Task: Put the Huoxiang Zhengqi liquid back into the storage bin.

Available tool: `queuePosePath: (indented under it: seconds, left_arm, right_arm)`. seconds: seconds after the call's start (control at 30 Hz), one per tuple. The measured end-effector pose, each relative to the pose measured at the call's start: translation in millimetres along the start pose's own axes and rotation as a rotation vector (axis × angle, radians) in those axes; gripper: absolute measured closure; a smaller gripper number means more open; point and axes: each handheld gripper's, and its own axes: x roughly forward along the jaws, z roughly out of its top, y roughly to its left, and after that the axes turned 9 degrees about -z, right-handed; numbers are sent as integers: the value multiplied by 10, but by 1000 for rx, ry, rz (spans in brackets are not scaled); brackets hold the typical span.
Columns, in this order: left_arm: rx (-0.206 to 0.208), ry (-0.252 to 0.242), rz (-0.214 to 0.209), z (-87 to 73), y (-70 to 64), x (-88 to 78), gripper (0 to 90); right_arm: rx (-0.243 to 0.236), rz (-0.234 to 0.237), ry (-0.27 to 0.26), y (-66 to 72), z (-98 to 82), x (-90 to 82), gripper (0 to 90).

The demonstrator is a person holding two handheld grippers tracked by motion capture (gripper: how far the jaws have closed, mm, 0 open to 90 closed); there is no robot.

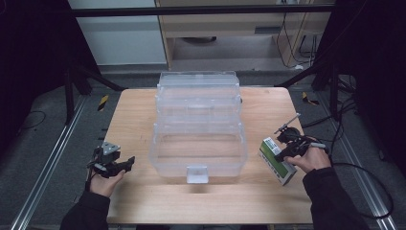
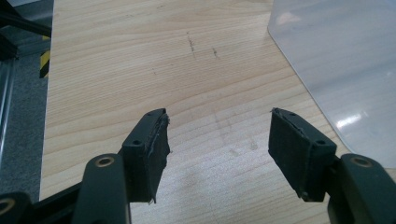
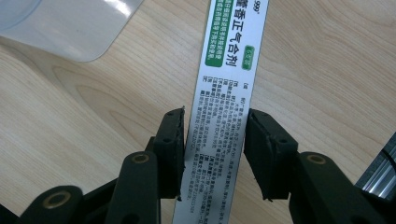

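Fingers of my right gripper (image 3: 212,154) straddle the long white-and-green printed carton (image 3: 224,116), one pad along each long edge; the left pad looks in contact, while on the right I cannot tell whether it touches, so I judge the grip not yet firm. That carton (image 1: 277,160) lies flat on the wooden tabletop (image 1: 143,115) at the right, near edge, just right of the clear plastic storage box (image 1: 198,127). I have come at it from above and across its narrow width, since that is the only span my fingers can take.

Over on the left, my left gripper (image 2: 217,140) hangs low over bare wood with its fingers spread wide and nothing between them, parked just clear of the box's near left corner (image 2: 345,60).

Standing open in the middle with its tiers stepped back, the box has a latch tab (image 1: 197,173) jutting toward me. Its right wall stands between the carton and the inside, so I expect a lift over that rim.
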Motion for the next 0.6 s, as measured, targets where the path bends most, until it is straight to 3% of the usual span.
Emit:
queuePosePath:
  seconds: [0.6]
  left_arm:
    - [2, 2, -1, -2, -1, 5, 371]
  right_arm:
    - [-19, -17, -15, 0, 181, 68, 564]
